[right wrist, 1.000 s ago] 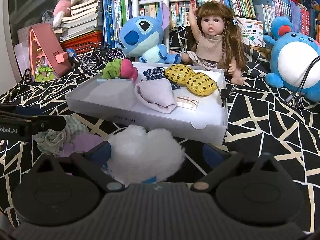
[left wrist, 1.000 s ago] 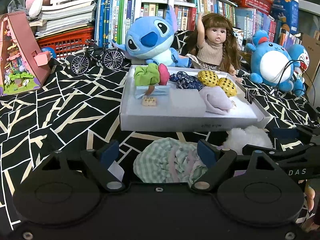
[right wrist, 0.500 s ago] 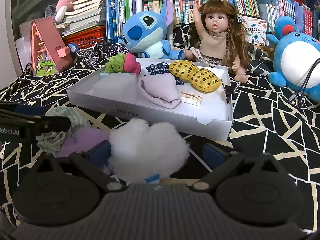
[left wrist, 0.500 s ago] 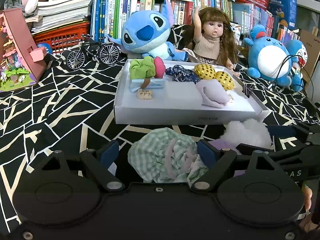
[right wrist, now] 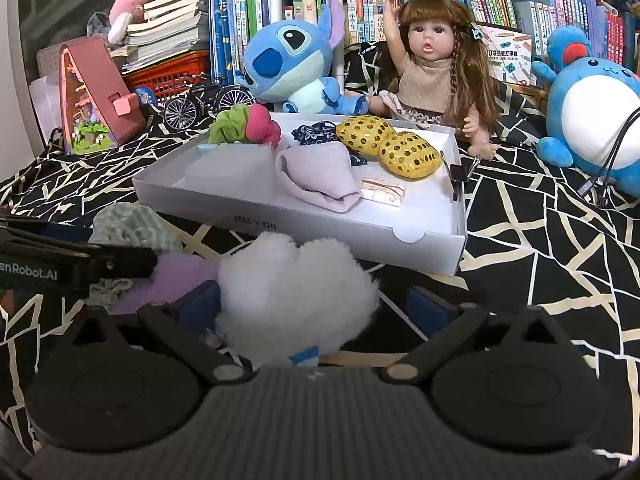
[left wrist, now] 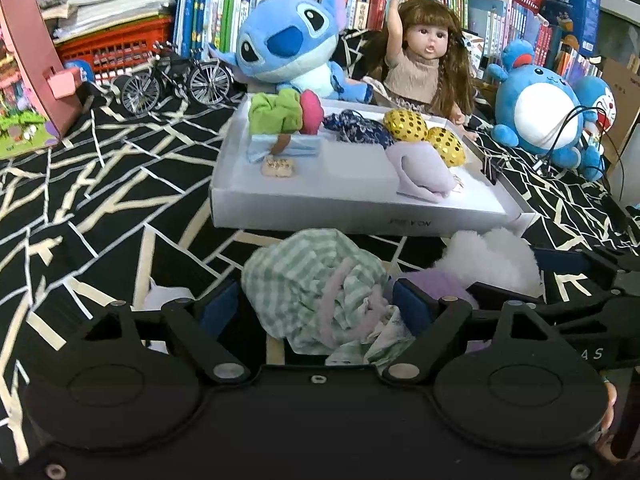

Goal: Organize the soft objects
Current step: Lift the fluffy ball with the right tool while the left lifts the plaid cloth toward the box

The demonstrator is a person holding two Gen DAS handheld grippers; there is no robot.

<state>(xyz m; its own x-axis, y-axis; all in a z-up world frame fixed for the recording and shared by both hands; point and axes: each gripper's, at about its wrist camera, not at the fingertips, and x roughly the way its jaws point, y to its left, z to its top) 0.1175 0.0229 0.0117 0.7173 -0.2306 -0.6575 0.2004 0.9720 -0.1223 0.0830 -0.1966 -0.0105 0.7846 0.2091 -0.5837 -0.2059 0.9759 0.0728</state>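
The left gripper (left wrist: 316,308) has just been closing a little around the green checked cloth (left wrist: 316,280), which now sits higher between its blue pads than a second ago. The right pad seems to touch the cloth, but I cannot tell if both pads press on it, so the grip is probably only beginning. This suggests that the cloth is the next thing to go into the box.

The right gripper (right wrist: 312,308) has its jaws wide apart. The white fluffy piece (right wrist: 296,296) lies between them, against the left pad and clear of the right one, so it is not gripped.

The white box (right wrist: 424,256) stands just behind both things, on the black patterned cover (left wrist: 80,184). Inside it are a folded lilac cloth (right wrist: 320,176), two gold dotted pouches (right wrist: 384,144), a green and pink bundle (right wrist: 244,126), a dark blue patterned piece (right wrist: 316,134) and a small packet (right wrist: 382,192).
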